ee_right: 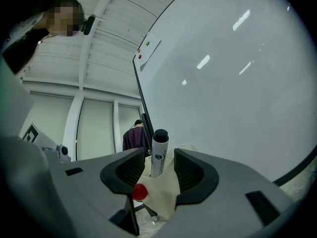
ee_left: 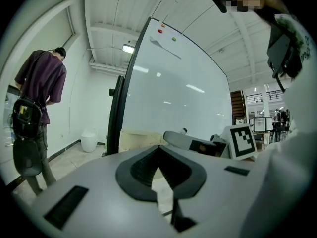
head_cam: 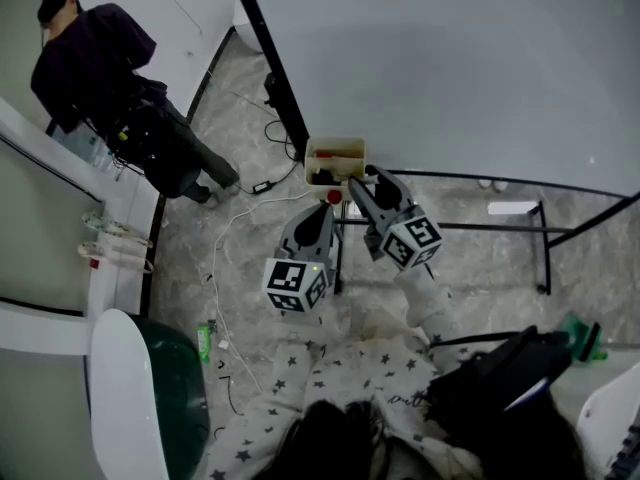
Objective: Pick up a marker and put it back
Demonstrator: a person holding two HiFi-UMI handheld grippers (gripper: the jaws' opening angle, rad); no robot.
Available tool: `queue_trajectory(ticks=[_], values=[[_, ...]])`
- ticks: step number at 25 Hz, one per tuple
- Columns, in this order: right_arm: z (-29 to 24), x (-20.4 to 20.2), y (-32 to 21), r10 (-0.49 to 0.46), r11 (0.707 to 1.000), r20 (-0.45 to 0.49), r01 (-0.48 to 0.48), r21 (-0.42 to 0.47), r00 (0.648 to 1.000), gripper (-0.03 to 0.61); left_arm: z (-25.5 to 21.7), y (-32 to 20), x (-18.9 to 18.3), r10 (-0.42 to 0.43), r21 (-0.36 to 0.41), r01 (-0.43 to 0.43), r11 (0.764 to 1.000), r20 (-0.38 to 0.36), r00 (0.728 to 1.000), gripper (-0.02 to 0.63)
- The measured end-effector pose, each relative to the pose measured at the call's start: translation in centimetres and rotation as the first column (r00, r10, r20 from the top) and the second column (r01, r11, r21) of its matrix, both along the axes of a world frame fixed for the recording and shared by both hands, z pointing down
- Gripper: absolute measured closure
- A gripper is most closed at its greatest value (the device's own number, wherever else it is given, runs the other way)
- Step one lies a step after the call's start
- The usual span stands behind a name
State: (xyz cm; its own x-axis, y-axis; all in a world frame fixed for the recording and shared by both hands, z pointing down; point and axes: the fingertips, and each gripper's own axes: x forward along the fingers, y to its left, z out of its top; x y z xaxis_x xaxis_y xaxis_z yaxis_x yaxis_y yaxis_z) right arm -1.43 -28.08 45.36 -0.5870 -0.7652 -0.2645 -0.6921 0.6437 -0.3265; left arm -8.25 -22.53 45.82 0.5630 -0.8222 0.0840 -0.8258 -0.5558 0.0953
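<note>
Head view comes out pretty dim and grey for me, flat soft light, no hard shadows, and the bottom edge goes nearly black. Both gripper views are way brighter but heavy fisheye: straight lines bow and the corners are black. Light is from overhead. A ceiling lamp (ee_left: 129, 48) glows in the left gripper view, with white glare streaks on the whiteboard (ee_left: 173, 98), and the right gripper view has the same streaks. Up close my left claw (ee_left: 158, 152) and right claw (ee_right: 159, 156) look soft, out of focus
</note>
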Motion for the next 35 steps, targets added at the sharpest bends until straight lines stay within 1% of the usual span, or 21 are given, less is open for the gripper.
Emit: queue_trajectory(ticks=[2,3,6,10,17,27,31,35], values=[[-0.1,0.2,-0.1,0.017,1.000,-0.014,-0.017,-0.002,1.000,0.396,-0.4,0.0,-0.2,-0.002,0.002,0.002,1.000,0.001,1.000,0.614],[-0.1,0.3,-0.2,0.026,1.000,-0.016,-0.026,-0.005,1.000,0.433,-0.7,-0.1,-0.2,-0.001,0.003,0.001,1.000,0.002,1.000,0.614],[-0.5,0.7,-0.1,0.051,0.999,-0.036,-0.051,0.001,0.998,0.477,-1.3,-0.2,0.2,0.010,0.005,-0.011,1.000,0.005,1.000,0.614],[-1.4,0.4,0.1,0.065,0.998,-0.048,-0.064,0.023,0.997,0.492,-1.6,-0.5,0.7,0.030,0.004,-0.030,1.000,0.006,1.000,0.614],[-3.0,0.4,-0.3,0.080,0.996,-0.115,-0.074,0.057,0.990,0.495,-2.2,-1.1,0.9,0.051,0.012,-0.051,0.999,0.013,0.999,0.614],[-7.8,-0.2,0.6,0.035,0.994,-0.207,-0.012,0.111,0.978,0.497,-5.8,-1.5,1.1,0.058,0.056,-0.059,0.997,0.018,0.998,0.614],[-10.6,-0.4,1.6,0.007,0.990,-0.247,0.029,0.140,0.969,0.497,-8.3,-1.3,0.9,0.058,0.092,-0.060,0.994,0.024,0.998,0.614],[-13.1,-0.7,2.9,-0.025,0.983,-0.280,0.075,0.170,0.960,0.497,-10.7,-0.7,1.0,0.080,0.128,-0.083,0.988,0.027,0.996,0.614]])
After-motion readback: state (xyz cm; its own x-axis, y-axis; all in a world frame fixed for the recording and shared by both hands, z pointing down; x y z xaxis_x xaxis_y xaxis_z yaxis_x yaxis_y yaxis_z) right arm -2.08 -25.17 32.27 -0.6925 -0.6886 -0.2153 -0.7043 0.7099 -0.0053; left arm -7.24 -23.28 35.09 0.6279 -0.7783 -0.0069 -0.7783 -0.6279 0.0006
